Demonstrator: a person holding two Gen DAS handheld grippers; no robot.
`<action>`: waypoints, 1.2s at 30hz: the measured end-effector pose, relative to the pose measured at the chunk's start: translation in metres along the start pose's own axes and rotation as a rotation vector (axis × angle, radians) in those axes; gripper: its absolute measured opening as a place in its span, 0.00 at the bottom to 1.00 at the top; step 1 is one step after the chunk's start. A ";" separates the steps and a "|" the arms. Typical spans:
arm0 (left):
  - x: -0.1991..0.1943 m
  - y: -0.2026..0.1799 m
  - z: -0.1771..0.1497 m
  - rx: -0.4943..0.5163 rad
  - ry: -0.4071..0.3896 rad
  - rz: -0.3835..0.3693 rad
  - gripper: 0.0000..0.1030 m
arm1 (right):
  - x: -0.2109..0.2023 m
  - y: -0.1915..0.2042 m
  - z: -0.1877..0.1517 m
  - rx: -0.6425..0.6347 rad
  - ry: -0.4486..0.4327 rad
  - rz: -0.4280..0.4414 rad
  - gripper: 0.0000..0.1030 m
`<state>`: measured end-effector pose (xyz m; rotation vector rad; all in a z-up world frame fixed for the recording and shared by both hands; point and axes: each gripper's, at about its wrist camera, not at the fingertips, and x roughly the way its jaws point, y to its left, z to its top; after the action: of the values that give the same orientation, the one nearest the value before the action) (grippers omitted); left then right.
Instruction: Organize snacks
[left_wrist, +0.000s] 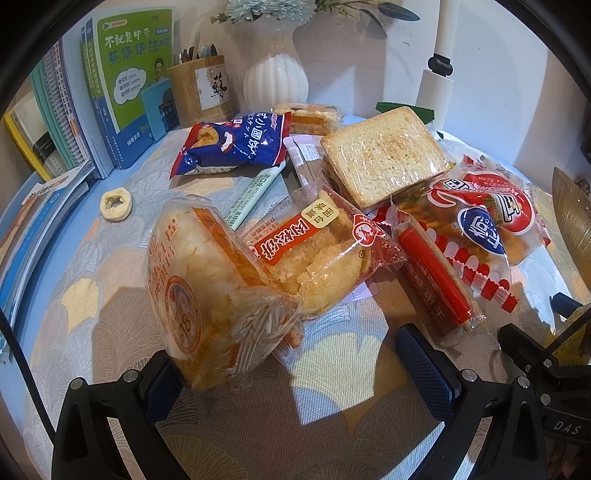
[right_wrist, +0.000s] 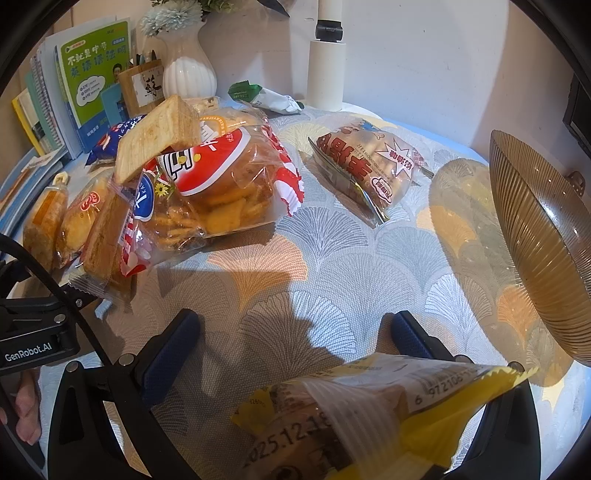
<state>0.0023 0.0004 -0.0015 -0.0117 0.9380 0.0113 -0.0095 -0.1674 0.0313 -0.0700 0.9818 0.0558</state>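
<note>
- Left gripper (left_wrist: 306, 365): jaws spread; the round bread packet (left_wrist: 207, 295) leans on one finger, ungrasped.
- Right gripper (right_wrist: 291, 354): the yellow-edged packet (right_wrist: 369, 406) lies across its jaws; grip cannot be told.
- Ribbed glass bowl (right_wrist: 535, 258): no snack visible inside; the snack heap (right_wrist: 207, 184) lies well left of it, so sorting seems barely begun.

A round orange-printed bread pack (left_wrist: 207, 288) stands tilted on edge against a clear pack of sugared pastries (left_wrist: 321, 254). Wrapped toast slices (left_wrist: 384, 155) lie atop a red-and-white cracker bag (left_wrist: 480, 221). A blue snack bag (left_wrist: 232, 144) lies behind. A yellow-edged packet (right_wrist: 369, 413) sits nearest the right camera.
</note>
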 end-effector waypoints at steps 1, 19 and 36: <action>0.000 0.000 0.000 0.001 0.001 -0.001 1.00 | 0.000 0.000 0.000 0.001 0.000 0.000 1.00; -0.030 0.043 0.003 -0.004 -0.030 -0.108 1.00 | -0.019 -0.013 -0.006 0.049 -0.036 0.144 1.00; -0.024 0.071 0.029 0.143 0.008 -0.173 1.00 | -0.034 -0.072 -0.015 0.216 -0.036 0.288 0.98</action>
<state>0.0107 0.0713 0.0348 0.0396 0.9418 -0.2166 -0.0355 -0.2407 0.0541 0.2705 0.9510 0.2139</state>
